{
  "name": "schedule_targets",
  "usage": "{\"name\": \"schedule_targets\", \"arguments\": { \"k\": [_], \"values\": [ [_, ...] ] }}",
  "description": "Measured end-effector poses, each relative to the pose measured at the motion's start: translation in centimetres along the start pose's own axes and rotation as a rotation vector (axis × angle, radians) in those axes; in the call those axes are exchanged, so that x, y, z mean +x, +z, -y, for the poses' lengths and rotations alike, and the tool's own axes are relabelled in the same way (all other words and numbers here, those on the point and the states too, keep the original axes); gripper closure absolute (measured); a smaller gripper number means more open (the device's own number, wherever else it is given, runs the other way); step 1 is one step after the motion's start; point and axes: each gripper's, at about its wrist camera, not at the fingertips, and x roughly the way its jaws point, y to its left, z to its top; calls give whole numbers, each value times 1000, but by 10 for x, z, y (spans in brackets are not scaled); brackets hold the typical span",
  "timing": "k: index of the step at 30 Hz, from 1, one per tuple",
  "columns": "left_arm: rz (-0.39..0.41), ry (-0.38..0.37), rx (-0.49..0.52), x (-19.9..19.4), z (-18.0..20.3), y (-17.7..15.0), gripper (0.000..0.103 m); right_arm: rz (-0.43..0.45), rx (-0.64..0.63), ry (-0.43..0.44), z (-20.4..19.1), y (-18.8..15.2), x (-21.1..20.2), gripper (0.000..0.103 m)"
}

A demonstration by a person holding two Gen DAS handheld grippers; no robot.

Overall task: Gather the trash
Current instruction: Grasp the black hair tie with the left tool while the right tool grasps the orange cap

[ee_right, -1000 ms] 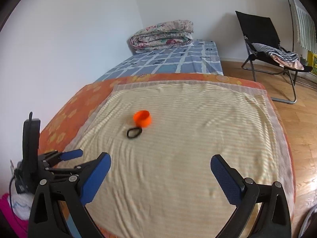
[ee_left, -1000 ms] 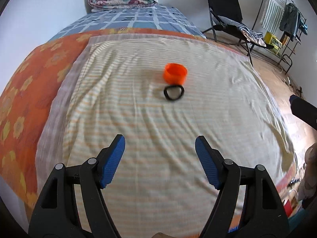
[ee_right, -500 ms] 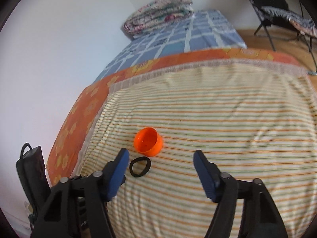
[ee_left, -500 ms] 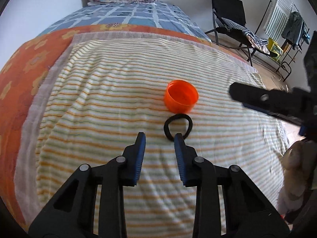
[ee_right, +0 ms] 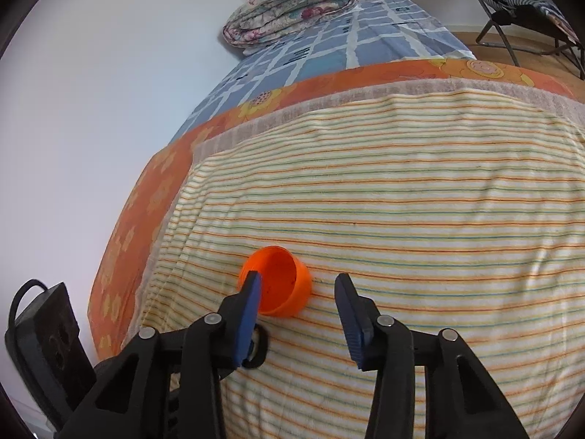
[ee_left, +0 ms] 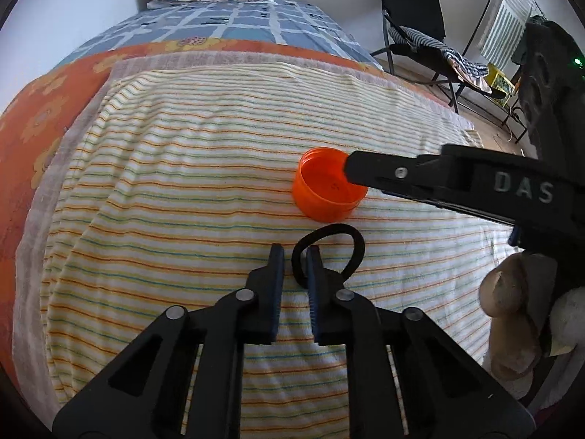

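Two items lie on the striped towel [ee_left: 164, 190] spread over the bed, both near its middle: an orange cup [ee_left: 329, 190] and a black hair tie [ee_left: 329, 252], the tie just beside the cup on the side nearer the foot edge.

Left gripper [ee_left: 292, 256] – fingers nearly together, a narrow gap between them. The left part of the hair-tie loop runs through that gap; whether the pads actually pinch it cannot be told. The rest of the loop lies flat on the towel.

Right gripper [ee_right: 298, 285] – fingers wide apart, holding nothing. Its left finger [ee_right: 250, 311] sits in front of the cup's open mouth [ee_right: 278, 278], which faces this camera, while the right finger stands clear of the cup wall. In the left wrist view the same tool reaches in from the right edge, its tip overlapping the cup rim.

At the head end of the bed a folded quilt [ee_right: 289, 3] rests on a blue checked sheet [ee_right: 329, 40]. An orange floral cover [ee_right: 124, 234] shows beyond the towel's left edge. A black folding chair [ee_left: 413, 33] stands on the floor beside the bed.
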Motion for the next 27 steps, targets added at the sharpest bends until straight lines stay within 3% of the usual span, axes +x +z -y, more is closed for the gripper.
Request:
{"name": "schedule_targets", "arguments": {
  "k": [6, 13, 20, 27],
  "values": [
    [12, 24, 28, 0, 4, -3, 100, -13, -5, -35, 0, 1, 12, 71],
    [20, 36, 19, -6, 1, -4, 101, -13, -15, -70, 5, -1, 14, 99],
    [47, 28, 10, -29, -5, -2, 101, 6, -23, -74, 4, -3, -2, 101],
    [90, 7, 11, -70, -4, -9, 101, 26, -85, -71, -10, -18, -44, 101]
  ]
}}
